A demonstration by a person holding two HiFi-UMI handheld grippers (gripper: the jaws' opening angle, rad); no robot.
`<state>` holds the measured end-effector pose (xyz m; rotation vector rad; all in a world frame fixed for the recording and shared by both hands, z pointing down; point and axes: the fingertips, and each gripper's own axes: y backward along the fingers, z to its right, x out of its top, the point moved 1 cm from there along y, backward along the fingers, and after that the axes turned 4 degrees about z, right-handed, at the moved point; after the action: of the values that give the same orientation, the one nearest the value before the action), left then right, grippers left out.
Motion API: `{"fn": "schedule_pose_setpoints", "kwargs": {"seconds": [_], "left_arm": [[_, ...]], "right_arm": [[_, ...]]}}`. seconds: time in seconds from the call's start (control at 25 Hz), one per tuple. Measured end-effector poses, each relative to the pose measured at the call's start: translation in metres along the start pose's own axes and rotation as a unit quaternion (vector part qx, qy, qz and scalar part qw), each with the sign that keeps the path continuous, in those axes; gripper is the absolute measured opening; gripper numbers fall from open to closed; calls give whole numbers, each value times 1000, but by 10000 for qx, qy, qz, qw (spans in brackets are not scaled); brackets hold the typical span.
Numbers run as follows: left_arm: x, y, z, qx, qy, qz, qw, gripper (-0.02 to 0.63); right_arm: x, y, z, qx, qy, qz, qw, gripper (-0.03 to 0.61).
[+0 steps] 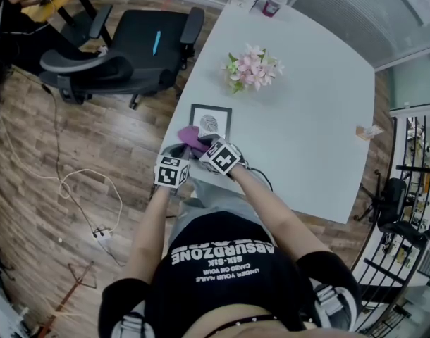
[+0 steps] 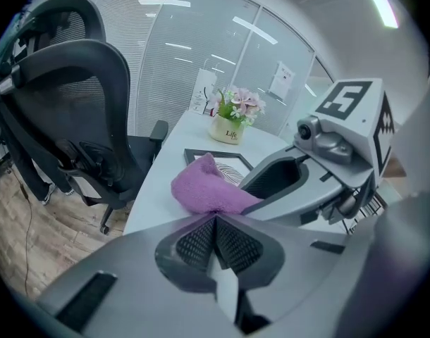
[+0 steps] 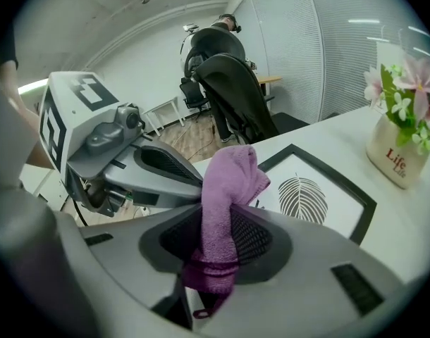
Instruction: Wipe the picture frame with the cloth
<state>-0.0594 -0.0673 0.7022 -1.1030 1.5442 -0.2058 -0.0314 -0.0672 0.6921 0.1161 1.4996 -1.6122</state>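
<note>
Head view, looking steeply down: a white table (image 1: 306,118) fills the centre and right. The picture frame (image 1: 210,122) lies flat near the table's left edge, a thin black border round a white leaf print. The purple cloth (image 1: 192,136) sits bunched at the frame's lower left corner, just above both grippers.

My right gripper (image 3: 222,220) is pinching the cloth. In the right gripper view a thick fold runs down between its jaws and the loose end flops forward over the tips. My left gripper (image 2: 215,220) has its jaws pressed together. The cloth lies right at their tips, and I cannot tell whether a corner is caught there.

I judge the cloth soft, light and limp. It will sag and fold wherever it is unsupported, so the bunched fold is the place to hold, leaving a pad free to drag. The frame looks rigid and light and may slide on the smooth table. Its face could be fragile if glazed, so it would be steadied by the border.

Both forearms reach forward from the bottom centre, close together, grippers side by side and angled down. A pot of pink flowers (image 1: 252,67) stands above the frame.
</note>
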Motion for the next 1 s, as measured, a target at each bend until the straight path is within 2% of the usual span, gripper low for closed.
{"fn": "schedule_pose_setpoints", "kwargs": {"seconds": [0.16,0.32,1.0], "left_arm": [[-1,-1,-1,55,-95,-43,9999,15],[1,1,-1,36,8,-39,10000,15],[2,1,3,264,-162,-13,9995,15]], "right_arm": [[2,2,-2,74,-268,-27,9996,130],[1,0,-2,-22,-349,-102,9993,130],[-33,30,11,-532,110,-315,9980,132]]}}
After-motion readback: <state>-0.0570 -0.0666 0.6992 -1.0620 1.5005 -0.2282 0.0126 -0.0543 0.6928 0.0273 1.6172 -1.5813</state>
